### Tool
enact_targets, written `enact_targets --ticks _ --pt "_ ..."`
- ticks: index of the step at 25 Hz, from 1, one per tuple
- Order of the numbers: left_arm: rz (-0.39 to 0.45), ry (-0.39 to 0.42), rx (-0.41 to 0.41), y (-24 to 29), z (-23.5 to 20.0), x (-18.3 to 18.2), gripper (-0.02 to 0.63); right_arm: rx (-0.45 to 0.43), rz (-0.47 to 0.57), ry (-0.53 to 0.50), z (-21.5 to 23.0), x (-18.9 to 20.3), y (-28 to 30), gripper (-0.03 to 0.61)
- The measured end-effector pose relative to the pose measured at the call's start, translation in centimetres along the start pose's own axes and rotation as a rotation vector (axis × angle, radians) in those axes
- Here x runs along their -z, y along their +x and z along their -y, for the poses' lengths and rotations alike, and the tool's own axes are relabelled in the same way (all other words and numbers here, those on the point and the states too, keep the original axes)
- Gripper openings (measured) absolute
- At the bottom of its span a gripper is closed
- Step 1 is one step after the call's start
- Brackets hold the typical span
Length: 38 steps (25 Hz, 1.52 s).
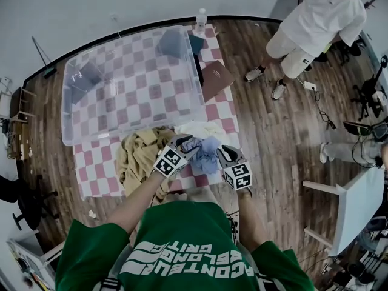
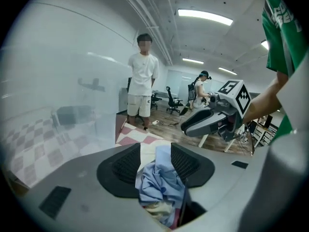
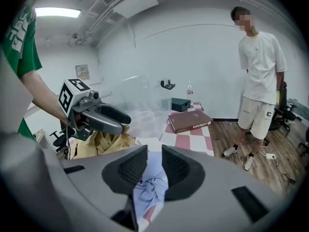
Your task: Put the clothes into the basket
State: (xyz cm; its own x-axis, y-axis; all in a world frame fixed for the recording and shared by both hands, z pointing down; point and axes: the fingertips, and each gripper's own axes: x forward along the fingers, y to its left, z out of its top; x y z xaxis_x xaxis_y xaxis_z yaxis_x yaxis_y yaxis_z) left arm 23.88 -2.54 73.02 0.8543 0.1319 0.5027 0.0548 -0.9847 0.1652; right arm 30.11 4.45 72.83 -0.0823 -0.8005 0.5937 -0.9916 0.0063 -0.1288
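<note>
Both grippers meet over a light blue garment (image 1: 205,153) bunched at the near edge of the checked cloth (image 1: 97,171). My left gripper (image 1: 191,145) (image 2: 155,164) has the blue garment (image 2: 159,182) lying between its jaws, which stand apart with a gap beside the left pad. My right gripper (image 1: 219,151) (image 3: 154,166) is shut on the blue garment (image 3: 150,190), which fills the narrow slot between its pads. The clear plastic basket (image 1: 73,102) stands just beyond, to the left. A tan garment (image 1: 139,156) and a white garment (image 1: 203,129) lie beside the blue one.
A brown book (image 1: 216,77), a dark box (image 1: 195,41) and a bottle (image 1: 200,22) lie past the basket's right side. A person in white (image 1: 315,23) stands on the wood floor at the far right. Office chairs and a white table (image 1: 357,205) line the right.
</note>
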Motion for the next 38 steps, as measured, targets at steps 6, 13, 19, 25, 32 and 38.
enact_targets --ticks 6,13,19,25,32,38 --pt "-0.121 -0.007 0.015 2.6 -0.4 2.7 0.259 -0.015 -0.068 0.010 0.8 2.1 2.0 0.167" --pt "-0.241 -0.012 0.022 4.7 -1.8 6.4 0.336 -0.023 -0.161 0.001 1.9 4.8 4.4 0.251" --pt "-0.336 -0.011 0.066 5.9 -1.5 8.7 0.396 -0.027 -0.212 0.001 3.1 6.1 6.0 0.307" --pt "-0.423 -0.021 0.098 7.1 -1.2 10.7 0.419 -0.057 -0.272 0.024 3.4 7.6 7.5 0.319" --pt "-0.509 -0.054 0.108 8.5 -1.3 13.0 0.417 -0.079 -0.314 0.080 3.0 9.5 9.1 0.318" --pt "-0.540 -0.060 0.089 9.2 -1.4 14.1 0.416 -0.084 -0.340 0.119 3.1 10.2 10.1 0.318"
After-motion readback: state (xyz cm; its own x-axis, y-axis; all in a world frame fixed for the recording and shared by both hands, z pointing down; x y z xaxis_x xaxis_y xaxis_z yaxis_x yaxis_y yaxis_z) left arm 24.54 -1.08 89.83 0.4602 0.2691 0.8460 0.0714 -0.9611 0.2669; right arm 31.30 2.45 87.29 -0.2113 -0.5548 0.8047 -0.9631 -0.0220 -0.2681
